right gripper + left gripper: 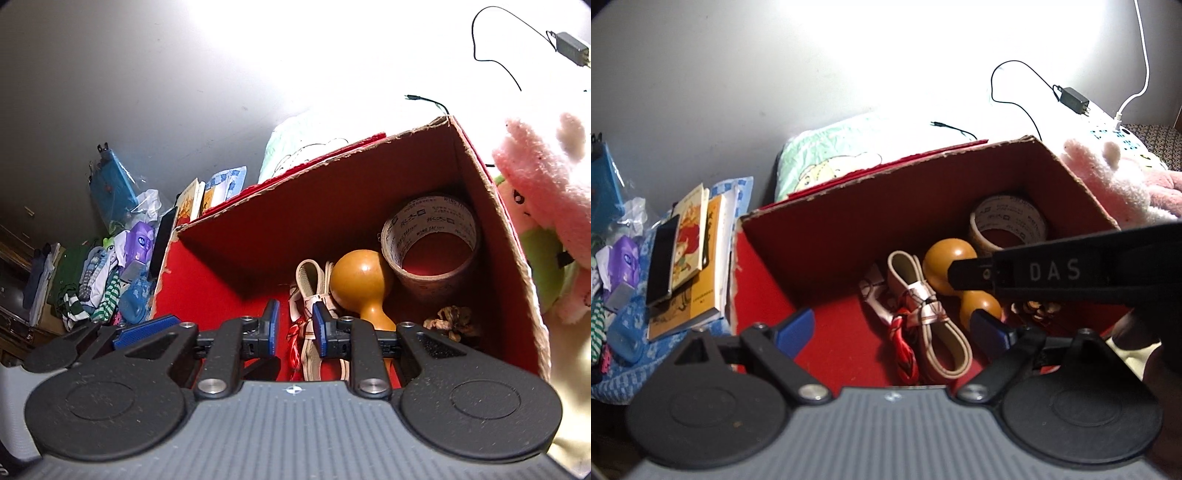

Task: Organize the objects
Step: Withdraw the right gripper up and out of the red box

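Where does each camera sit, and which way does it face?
Left wrist: on the left gripper, looking down into the red box; its own wide-open fingers show, with the right gripper crossing at right.
Right wrist: on the right gripper, facing down into the box; its fingers stand narrowly apart, holding nothing.
Shared: box, tape roll, gourd, belt, plush.
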Tool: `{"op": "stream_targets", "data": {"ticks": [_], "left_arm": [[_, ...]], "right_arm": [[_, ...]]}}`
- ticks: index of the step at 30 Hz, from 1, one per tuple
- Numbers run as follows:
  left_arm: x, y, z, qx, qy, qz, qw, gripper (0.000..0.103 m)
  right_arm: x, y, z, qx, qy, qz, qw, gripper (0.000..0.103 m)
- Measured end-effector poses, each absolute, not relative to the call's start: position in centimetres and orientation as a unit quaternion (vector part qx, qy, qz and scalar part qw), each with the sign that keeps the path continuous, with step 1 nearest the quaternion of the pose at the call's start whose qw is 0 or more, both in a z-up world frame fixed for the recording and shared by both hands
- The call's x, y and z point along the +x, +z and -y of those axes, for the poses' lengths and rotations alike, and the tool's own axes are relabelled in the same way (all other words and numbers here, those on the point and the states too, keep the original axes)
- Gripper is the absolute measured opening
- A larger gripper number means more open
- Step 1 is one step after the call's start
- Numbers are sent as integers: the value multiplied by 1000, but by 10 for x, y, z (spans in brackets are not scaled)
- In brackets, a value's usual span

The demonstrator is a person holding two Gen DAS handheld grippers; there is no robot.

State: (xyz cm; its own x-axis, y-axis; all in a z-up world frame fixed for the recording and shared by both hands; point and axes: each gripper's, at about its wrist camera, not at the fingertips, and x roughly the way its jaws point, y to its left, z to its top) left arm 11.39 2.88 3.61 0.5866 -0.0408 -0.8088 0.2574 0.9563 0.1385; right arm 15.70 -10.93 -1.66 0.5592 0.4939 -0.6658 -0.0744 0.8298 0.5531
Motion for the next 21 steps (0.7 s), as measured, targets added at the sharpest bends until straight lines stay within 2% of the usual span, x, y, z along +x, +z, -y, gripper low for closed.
{"op": "stream_targets", "data": {"ticks": [14, 21], "left_arm": [[70, 56, -39, 100, -66, -440, 890, 94], [48, 56, -34, 109, -62, -443, 888, 94]], "right_arm": [[96, 10, 102, 148, 150, -369, 905, 23], [75, 15, 110, 142, 138, -360, 912, 24]]}}
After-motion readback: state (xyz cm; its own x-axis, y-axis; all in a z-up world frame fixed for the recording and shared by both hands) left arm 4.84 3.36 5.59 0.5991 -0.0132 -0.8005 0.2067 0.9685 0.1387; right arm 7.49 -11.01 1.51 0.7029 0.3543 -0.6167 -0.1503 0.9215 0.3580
